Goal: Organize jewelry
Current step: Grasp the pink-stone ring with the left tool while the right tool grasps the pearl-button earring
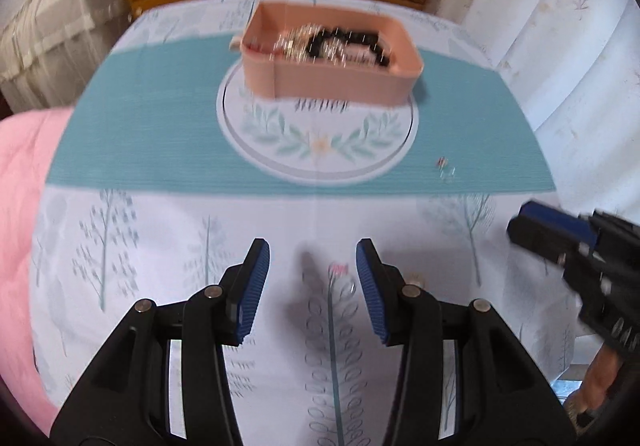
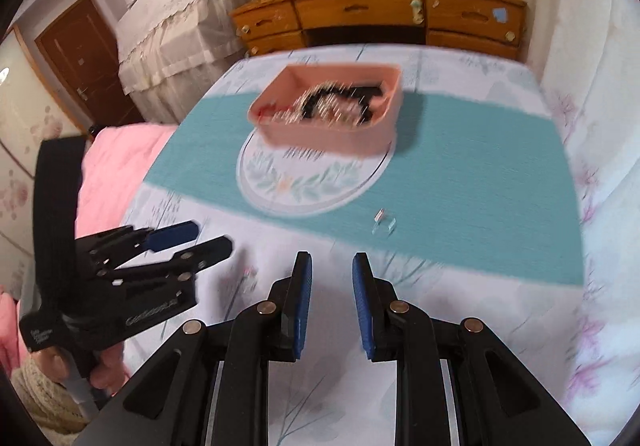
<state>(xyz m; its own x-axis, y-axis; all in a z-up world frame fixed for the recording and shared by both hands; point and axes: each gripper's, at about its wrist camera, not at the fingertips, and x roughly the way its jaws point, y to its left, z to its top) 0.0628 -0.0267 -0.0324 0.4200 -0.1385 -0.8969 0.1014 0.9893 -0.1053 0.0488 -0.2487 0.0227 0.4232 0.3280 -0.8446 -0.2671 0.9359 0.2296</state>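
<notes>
While both cameras are blurring with motion, a pink tray (image 1: 332, 82) is sitting on the far half of a table draped in a tree-printed cloth (image 1: 160, 230) — its near wall overlapping the white wreath medallion at the middle of the cloth's teal band. Inside the tray, a tangle of black beads and glinting metal jewelry (image 1: 340, 44) is lying heaped toward the centre. Nearer than the tray and off to its right, a small clear piece (image 2: 383, 223) with a spot of red is resting alone on the teal band. The left gripper (image 1: 312, 282) is hovering well short of the tray over the white cloth, its blue-padded jaws standing moderately apart with nothing between them. The right gripper (image 2: 331, 298) — beside it, also on the near side of the tray — is showing a narrower gap, likewise empty. Beyond the tray, a wooden dresser (image 2: 380, 18) is standing cluttered with small items.
</notes>
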